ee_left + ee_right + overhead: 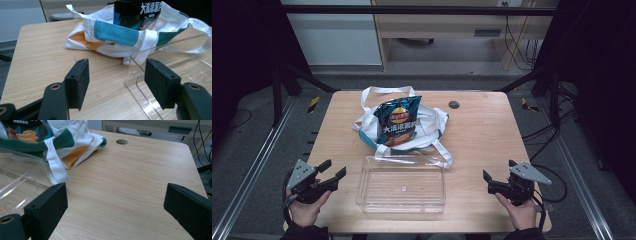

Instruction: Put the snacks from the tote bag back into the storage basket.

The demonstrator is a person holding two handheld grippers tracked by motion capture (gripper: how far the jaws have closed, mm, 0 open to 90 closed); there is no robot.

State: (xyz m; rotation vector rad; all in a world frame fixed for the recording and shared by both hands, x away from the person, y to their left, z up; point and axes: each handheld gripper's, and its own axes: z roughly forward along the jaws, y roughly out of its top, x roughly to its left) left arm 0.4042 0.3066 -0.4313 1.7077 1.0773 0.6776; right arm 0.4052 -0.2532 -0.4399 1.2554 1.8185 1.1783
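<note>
A: What's on the table (482, 135)?

B: A clear plastic tray (402, 184) lies at the near edge. Just behind the tray, touching it with a strap, a white cloth bag (432, 122) lies flat, with a blue chip packet (398, 120) standing in it.

A: And the grippers?

B: The left gripper (332, 172) rests left of the tray, fingers (78, 81) wide apart, holding nothing. The right gripper (494, 182) sits right of the tray, fingers (47, 206) apart too.
</note>
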